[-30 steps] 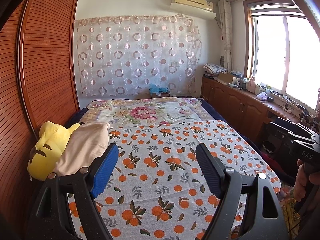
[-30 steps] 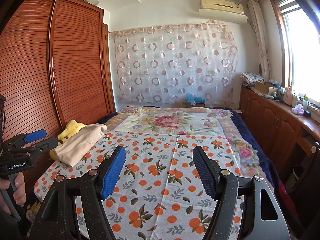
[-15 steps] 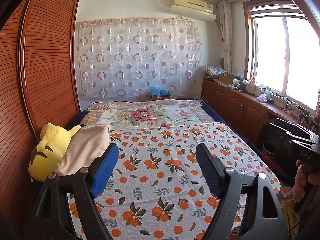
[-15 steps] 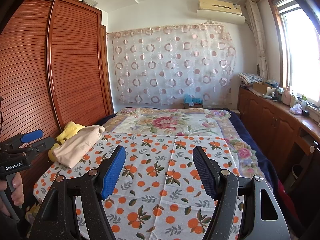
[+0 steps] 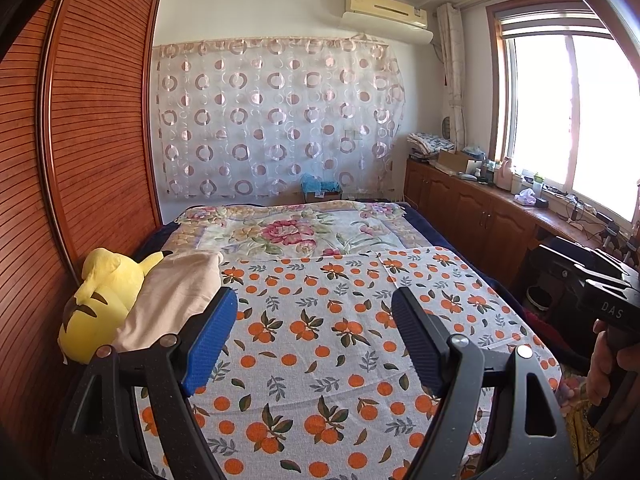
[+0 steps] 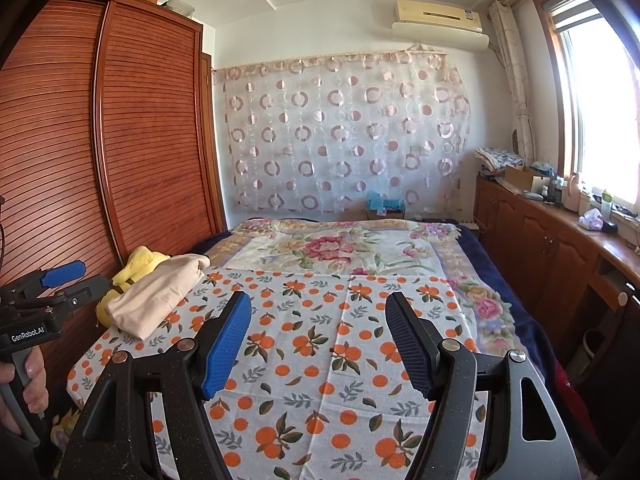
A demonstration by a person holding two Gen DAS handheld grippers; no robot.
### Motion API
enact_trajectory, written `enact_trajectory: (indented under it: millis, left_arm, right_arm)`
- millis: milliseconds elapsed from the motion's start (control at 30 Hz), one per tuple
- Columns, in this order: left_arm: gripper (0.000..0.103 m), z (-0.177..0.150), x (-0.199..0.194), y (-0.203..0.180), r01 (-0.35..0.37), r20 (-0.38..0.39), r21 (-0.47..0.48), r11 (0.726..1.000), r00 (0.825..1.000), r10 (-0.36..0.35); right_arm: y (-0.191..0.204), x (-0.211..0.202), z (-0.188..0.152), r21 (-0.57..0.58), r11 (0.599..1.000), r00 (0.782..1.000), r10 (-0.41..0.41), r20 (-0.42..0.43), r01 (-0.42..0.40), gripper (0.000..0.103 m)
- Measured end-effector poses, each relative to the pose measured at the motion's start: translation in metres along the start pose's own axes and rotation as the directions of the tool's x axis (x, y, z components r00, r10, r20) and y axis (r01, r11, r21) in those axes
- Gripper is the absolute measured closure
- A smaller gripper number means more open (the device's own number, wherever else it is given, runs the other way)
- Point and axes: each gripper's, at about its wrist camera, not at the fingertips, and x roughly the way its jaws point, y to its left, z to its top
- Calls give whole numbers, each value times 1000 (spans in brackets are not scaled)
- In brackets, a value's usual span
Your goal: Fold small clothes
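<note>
A beige folded garment (image 5: 176, 300) lies at the left edge of the bed, leaning on a yellow plush toy (image 5: 100, 300). It also shows in the right wrist view (image 6: 160, 292), with the plush (image 6: 140, 264) behind it. My left gripper (image 5: 314, 332) is open and empty, held above the orange-print sheet (image 5: 340, 320), just right of the garment. My right gripper (image 6: 318, 340) is open and empty above the same sheet (image 6: 340, 340), well to the right of the garment. Each gripper shows at the edge of the other's view: the left (image 6: 52, 288) and the right (image 5: 600, 284).
A wooden slatted wardrobe (image 6: 120, 140) runs along the bed's left side. Wooden cabinets (image 5: 480, 208) with clutter stand under the window at right. A floral blanket (image 5: 300, 232) covers the far half of the bed. A patterned curtain (image 6: 340, 136) hangs on the back wall.
Both views have tilted slightly upward and drawn back, so the bed sits lower in frame. Both grippers stay open. The garment has not moved.
</note>
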Motion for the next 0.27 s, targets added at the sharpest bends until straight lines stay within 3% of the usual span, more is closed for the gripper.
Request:
enact_trajectory:
  millis: [267]
  left_arm:
    - [23,-1,0,0,1,1,1,1000,1000,-1]
  right_arm:
    - [-1,1,0,1,1000,1000,3,-1,-3,31]
